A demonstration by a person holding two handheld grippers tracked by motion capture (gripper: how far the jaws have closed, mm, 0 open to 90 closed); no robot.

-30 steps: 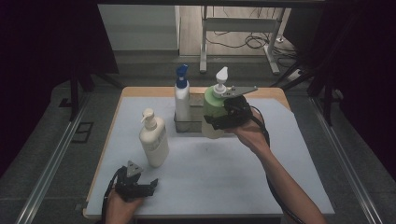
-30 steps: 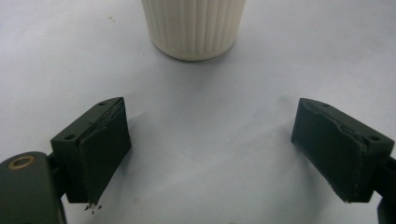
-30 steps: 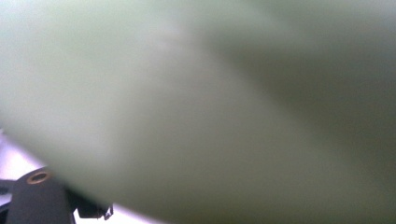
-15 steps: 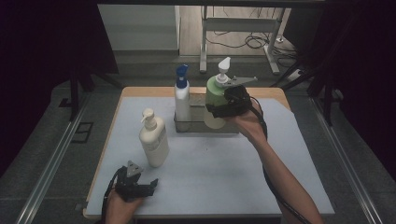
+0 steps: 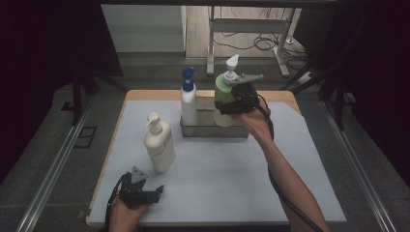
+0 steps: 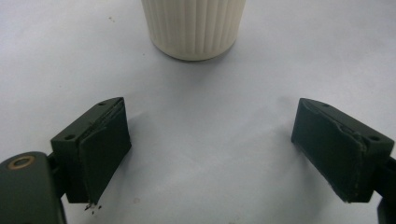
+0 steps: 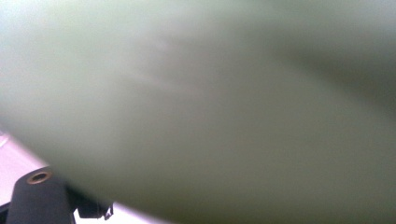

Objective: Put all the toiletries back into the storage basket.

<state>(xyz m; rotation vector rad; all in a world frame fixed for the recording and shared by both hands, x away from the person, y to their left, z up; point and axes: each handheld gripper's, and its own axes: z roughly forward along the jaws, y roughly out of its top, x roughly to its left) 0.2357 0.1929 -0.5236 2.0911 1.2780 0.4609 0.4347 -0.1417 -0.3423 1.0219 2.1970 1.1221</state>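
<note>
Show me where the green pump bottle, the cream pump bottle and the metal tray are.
green pump bottle (image 5: 222, 87): high view, upper body.
cream pump bottle (image 5: 160, 147): high view, middle of its body.
metal tray (image 5: 212, 131): high view, front wall.

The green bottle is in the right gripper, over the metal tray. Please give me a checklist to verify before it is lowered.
1. Grip: right gripper closed on the green bottle. Ok.
2. Bottle upright: it stands straight in the high view. Ok.
3. Free place in the metal tray, beside the blue-capped bottle. Ok.
4. Bottle bottom already inside the tray: cannot tell; hand and gripper hide it.
5. Cream bottle stands apart from the tray. Ok.
6. Left gripper open, holding nothing, near the table's front edge. Ok.
</note>
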